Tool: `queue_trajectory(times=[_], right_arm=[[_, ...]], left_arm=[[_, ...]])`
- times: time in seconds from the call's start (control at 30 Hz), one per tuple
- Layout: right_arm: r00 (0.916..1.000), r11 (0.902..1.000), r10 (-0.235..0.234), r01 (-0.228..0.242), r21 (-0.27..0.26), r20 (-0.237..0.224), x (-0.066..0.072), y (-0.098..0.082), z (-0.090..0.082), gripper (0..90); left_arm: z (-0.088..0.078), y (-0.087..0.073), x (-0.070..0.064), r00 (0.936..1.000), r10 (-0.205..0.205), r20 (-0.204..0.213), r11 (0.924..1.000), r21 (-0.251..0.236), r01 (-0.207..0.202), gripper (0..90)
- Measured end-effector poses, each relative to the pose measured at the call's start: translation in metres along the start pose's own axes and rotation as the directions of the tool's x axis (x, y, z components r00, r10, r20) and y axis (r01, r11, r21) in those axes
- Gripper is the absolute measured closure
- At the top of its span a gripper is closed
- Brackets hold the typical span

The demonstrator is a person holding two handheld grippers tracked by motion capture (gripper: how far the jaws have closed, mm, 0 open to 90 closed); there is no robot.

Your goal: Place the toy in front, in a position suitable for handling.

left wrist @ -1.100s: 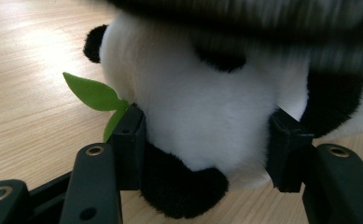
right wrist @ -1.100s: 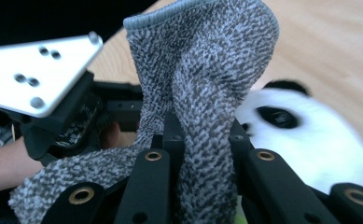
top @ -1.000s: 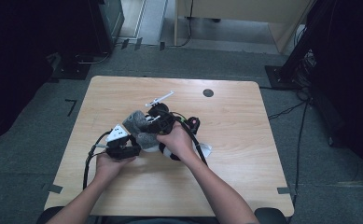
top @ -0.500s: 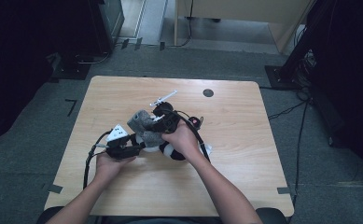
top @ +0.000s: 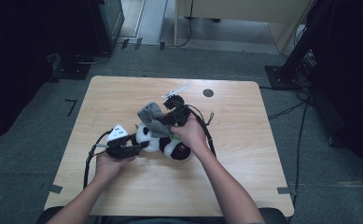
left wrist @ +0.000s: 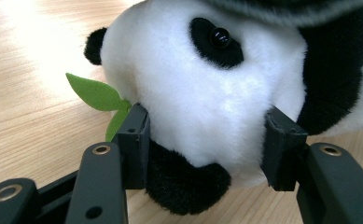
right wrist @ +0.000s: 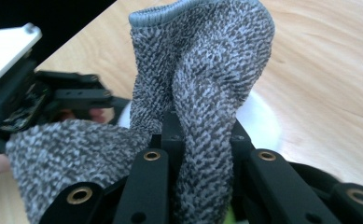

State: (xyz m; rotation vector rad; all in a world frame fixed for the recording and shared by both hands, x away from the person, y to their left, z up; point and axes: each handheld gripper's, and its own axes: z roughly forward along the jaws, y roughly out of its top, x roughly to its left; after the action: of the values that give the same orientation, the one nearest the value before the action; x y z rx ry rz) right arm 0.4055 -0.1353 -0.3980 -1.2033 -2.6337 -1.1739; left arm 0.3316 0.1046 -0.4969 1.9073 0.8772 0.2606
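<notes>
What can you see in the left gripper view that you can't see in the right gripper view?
The left gripper view alone gives the toy panda's face: a shiny black eye, a black ear, a green felt leaf, and the left gripper squeezing its white snout. The right gripper view alone gives the right gripper pinching a grey knitted sock that stands up in folds. Both share the wooden table and a bit of grey sock.
</notes>
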Motion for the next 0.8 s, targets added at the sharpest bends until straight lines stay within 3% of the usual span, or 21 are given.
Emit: queue_trajectory(times=[0.37, 0.67, 0.8], right_arm=[[0.9923, 0.9948, 0.101, -0.101, 0.005, 0.072, -0.036, -0.009, -0.008, 77.6], [0.9918, 0.9965, 0.082, -0.083, 0.006, 0.097, -0.042, -0.009, -0.014, 77.4], [0.9901, 0.9954, 0.095, -0.096, 0.002, 0.103, -0.046, -0.010, -0.021, 77.4]], left_arm=[[0.000, 0.000, 0.000, 1.0000, -0.005, 0.005, 0.9999, 0.010, 0.005, 45.0], [0.000, 0.001, -0.001, 1.0000, -0.008, 0.005, 0.9998, 0.020, 0.008, 44.9], [0.000, 0.001, -0.001, 1.0000, -0.002, 0.003, 0.9997, 0.024, 0.002, 44.8]])
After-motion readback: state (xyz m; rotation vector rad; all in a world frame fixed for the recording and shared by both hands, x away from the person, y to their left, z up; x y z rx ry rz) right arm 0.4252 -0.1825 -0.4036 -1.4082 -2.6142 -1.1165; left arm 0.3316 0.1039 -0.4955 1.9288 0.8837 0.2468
